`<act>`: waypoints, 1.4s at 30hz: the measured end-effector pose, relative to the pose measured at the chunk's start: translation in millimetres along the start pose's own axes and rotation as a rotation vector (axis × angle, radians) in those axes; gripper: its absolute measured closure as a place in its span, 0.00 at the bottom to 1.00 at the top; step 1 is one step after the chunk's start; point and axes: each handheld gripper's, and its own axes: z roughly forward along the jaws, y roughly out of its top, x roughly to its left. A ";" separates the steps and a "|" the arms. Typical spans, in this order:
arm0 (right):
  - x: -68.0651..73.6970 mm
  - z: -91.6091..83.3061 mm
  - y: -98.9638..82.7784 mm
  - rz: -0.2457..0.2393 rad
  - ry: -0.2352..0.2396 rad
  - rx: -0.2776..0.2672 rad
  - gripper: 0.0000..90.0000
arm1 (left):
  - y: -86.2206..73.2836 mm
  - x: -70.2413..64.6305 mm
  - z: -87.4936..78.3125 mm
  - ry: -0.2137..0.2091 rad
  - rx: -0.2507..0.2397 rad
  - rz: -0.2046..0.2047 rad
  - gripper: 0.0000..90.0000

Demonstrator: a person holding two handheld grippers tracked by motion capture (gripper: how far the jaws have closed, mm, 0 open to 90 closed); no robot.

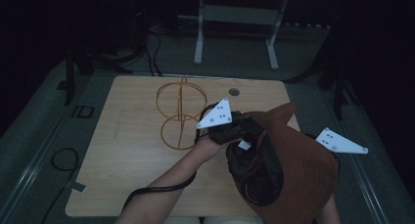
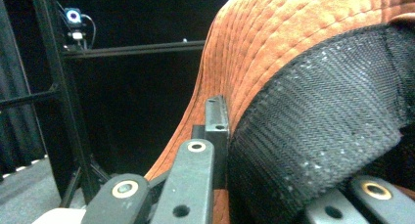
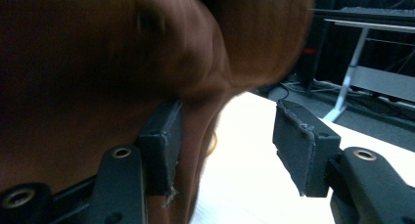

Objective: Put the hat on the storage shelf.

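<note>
A rust-brown suede-like hat with a stitched brim and a black woven inner band (image 1: 288, 165) is held up over the near right part of the light wooden table (image 1: 127, 150), crown away and opening tipped toward the camera in the high view. The left gripper (image 1: 230, 128) is clamped shut on the brim edge, one pad inside against the black band (image 2: 318, 131) and one outside. The right gripper (image 3: 225, 145) is standing apart at the jaws, nothing pinched; the brim only lies against its left pad. Pretty floppy stuff by the look of it: light, soft, likely to sag and fold when held at one spot, not fragile. The stiffer banded rim is probably the best place to be grabbed, on opposite sides. A gold wire stand of hoops (image 1: 180, 114) is left further back on the table.
</note>
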 end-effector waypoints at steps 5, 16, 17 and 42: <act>2.7 10.2 5.0 -0.010 0.029 -0.006 0.54 | -2.0 -4.4 6.6 -0.009 0.012 -0.007 0.97; 0.7 14.4 10.9 0.018 0.099 -0.035 0.88 | 3.2 -3.2 11.3 0.021 0.001 -0.031 0.97; 0.5 14.3 11.0 0.014 0.106 -0.033 0.91 | 2.5 -3.1 11.3 0.017 0.004 -0.032 0.97; -14.9 -6.6 14.0 0.076 0.111 -0.098 0.98 | 21.8 1.9 -5.6 0.121 0.146 0.011 0.50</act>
